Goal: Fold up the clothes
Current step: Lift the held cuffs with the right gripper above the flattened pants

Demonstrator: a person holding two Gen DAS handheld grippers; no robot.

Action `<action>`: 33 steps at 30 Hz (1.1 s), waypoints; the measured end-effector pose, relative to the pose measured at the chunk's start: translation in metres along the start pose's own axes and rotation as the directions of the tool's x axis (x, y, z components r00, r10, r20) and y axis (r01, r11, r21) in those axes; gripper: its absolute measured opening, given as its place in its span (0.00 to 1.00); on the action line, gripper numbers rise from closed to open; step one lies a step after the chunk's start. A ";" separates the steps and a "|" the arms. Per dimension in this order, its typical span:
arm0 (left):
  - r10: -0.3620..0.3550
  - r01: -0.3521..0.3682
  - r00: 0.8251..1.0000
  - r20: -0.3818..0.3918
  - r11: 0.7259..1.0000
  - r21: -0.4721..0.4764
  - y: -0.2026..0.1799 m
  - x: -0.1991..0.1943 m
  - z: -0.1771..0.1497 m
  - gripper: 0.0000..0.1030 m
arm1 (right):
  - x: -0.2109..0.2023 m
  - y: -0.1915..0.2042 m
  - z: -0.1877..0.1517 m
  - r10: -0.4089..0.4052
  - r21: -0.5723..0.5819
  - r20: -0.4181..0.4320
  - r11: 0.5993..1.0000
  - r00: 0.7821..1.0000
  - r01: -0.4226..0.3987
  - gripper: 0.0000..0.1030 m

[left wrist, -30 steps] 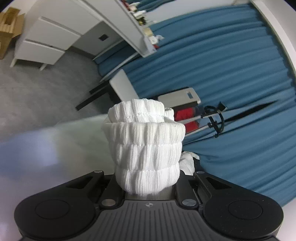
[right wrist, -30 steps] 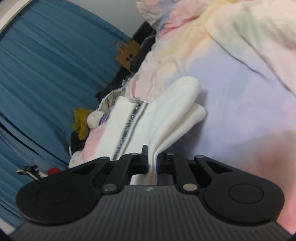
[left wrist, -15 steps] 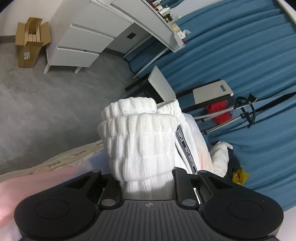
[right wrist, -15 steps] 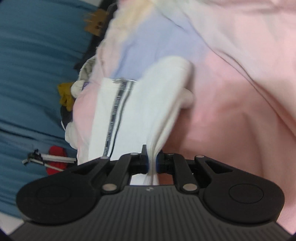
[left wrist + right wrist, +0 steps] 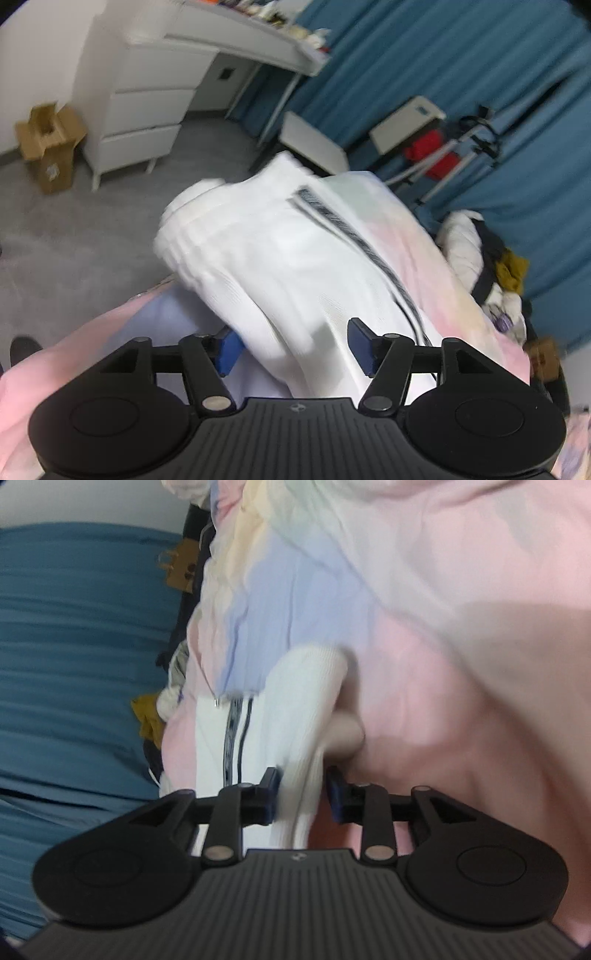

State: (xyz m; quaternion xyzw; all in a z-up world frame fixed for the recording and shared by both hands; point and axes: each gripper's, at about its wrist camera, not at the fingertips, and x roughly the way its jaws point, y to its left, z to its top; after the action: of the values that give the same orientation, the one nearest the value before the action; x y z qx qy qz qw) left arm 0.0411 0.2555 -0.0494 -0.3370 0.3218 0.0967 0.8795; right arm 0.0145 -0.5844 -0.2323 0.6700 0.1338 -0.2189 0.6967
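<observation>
On the pastel bedspread [image 5: 461,672], the white garment [image 5: 295,258] lies long-ways straight ahead of both grippers. Left gripper [image 5: 293,347] has jaws spread wide, fabric loose between them. Right gripper [image 5: 302,794] is partly parted around a bunched fold (touching one pad, looks like). Ribbed cuff [image 5: 192,221] sits near the bed's edge, so I'd guess open room is toward the pink side.

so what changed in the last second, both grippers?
Both let go. The left gripper, clamped on the white garment's ribbed cuff before, now has its jaws spread wide and the cloth has dropped onto the pastel bedding. The right gripper has also opened, with fabric loose between its fingers. The garment remains on the bed.
</observation>
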 end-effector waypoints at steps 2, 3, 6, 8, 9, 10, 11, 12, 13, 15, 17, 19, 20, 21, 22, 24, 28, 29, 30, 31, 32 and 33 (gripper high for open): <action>0.006 -0.007 1.000 0.020 0.999 0.037 -0.011 -0.015 -0.010 0.64 | 0.006 -0.003 0.006 0.020 -0.006 -0.003 1.000 1.000 -0.020 0.31; 0.006 -0.008 0.999 0.037 0.999 0.049 -0.017 -0.023 -0.014 0.65 | 0.009 -0.005 0.009 0.030 -0.009 -0.004 1.000 1.000 -0.030 0.31; -0.010 0.001 0.995 0.096 0.995 0.097 -0.035 -0.040 -0.023 0.69 | 0.016 -0.001 0.013 0.037 -0.061 0.015 0.997 0.999 -0.036 0.31; -0.019 0.001 0.993 0.118 0.989 0.149 -0.054 -0.044 -0.029 0.70 | 0.021 0.003 0.015 0.034 -0.096 0.040 0.995 0.999 -0.030 0.31; -0.024 0.001 0.992 0.123 0.984 0.179 -0.064 -0.045 -0.033 0.70 | 0.023 0.004 0.015 0.032 -0.109 0.055 0.994 0.998 -0.025 0.31; -0.031 0.004 0.992 0.125 0.977 0.213 -0.074 -0.045 -0.038 0.70 | 0.025 0.005 0.016 0.030 -0.118 0.066 0.993 0.997 -0.022 0.31; -0.035 0.003 0.991 0.126 0.970 0.242 -0.083 -0.044 -0.043 0.71 | 0.026 0.005 0.017 0.029 -0.123 0.074 0.992 0.997 -0.020 0.30; -0.038 0.003 0.991 0.126 0.963 0.271 -0.092 -0.043 -0.047 0.71 | 0.027 0.005 0.018 0.030 -0.129 0.082 0.991 0.996 -0.019 0.30; -0.042 0.002 0.991 0.126 0.954 0.298 -0.102 -0.042 -0.052 0.71 | 0.028 0.005 0.018 0.030 -0.135 0.090 0.991 0.995 -0.018 0.27; -0.049 0.008 0.992 0.115 0.943 0.334 -0.118 -0.034 -0.060 0.71 | 0.031 0.008 0.021 0.026 -0.157 0.105 0.988 0.994 -0.009 0.20; -0.059 0.018 0.993 0.101 0.932 0.363 -0.135 -0.023 -0.070 0.71 | 0.030 0.011 0.022 0.033 -0.173 0.121 0.985 0.992 -0.012 0.16; -0.078 0.043 0.994 0.076 0.923 0.383 -0.148 -0.008 -0.080 0.71 | 0.026 0.015 0.023 0.051 -0.180 0.142 0.983 0.989 -0.025 0.15; -0.090 0.058 0.994 0.064 0.919 0.391 -0.152 0.001 -0.081 0.71 | 0.023 0.018 0.023 0.060 -0.189 0.154 0.982 0.986 -0.030 0.14; -0.104 0.074 0.993 0.052 0.912 0.404 -0.162 0.009 -0.088 0.71 | 0.021 0.021 0.023 0.069 -0.198 0.166 0.980 0.984 -0.036 0.14; -0.117 0.089 0.992 0.039 0.899 0.428 -0.169 0.019 -0.096 0.71 | 0.019 0.022 0.024 0.072 -0.201 0.174 0.979 0.982 -0.036 0.14; -0.137 0.113 0.990 0.015 0.868 0.483 -0.185 0.036 -0.110 0.71 | 0.019 0.018 0.027 0.061 -0.197 0.180 0.980 0.982 -0.025 0.14; -0.152 0.147 0.988 -0.041 0.801 0.580 -0.211 0.067 -0.140 0.71 | 0.019 0.011 0.033 0.040 -0.189 0.194 0.982 0.980 -0.003 0.14; -0.147 0.150 0.988 -0.054 0.789 0.595 -0.215 0.074 -0.147 0.71 | 0.019 0.009 0.035 0.035 -0.187 0.197 0.982 0.980 0.003 0.14; -0.139 0.149 0.988 -0.064 0.776 0.612 -0.218 0.083 -0.154 0.71 | 0.019 0.007 0.037 0.030 -0.185 0.200 0.983 0.979 0.008 0.14; -0.130 0.147 0.989 -0.074 0.763 0.629 -0.221 0.091 -0.161 0.71 | 0.018 0.005 0.038 0.024 -0.183 0.204 0.983 0.979 0.014 0.14; -0.117 0.141 0.990 -0.080 0.749 0.647 -0.223 0.099 -0.168 0.71 | 0.018 0.004 0.040 0.019 -0.181 0.207 0.983 0.978 0.019 0.14; -0.104 0.135 0.991 -0.086 0.741 0.658 -0.224 0.105 -0.173 0.71 | 0.018 0.003 0.040 0.015 -0.187 0.210 0.982 0.978 0.025 0.14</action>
State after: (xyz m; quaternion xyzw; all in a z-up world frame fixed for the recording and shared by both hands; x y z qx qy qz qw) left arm 0.1219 -0.0316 -0.0949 -0.0258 0.3318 -0.0875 0.9389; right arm 0.0278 -0.6265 -0.2354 0.5738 0.0813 -0.2767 0.7666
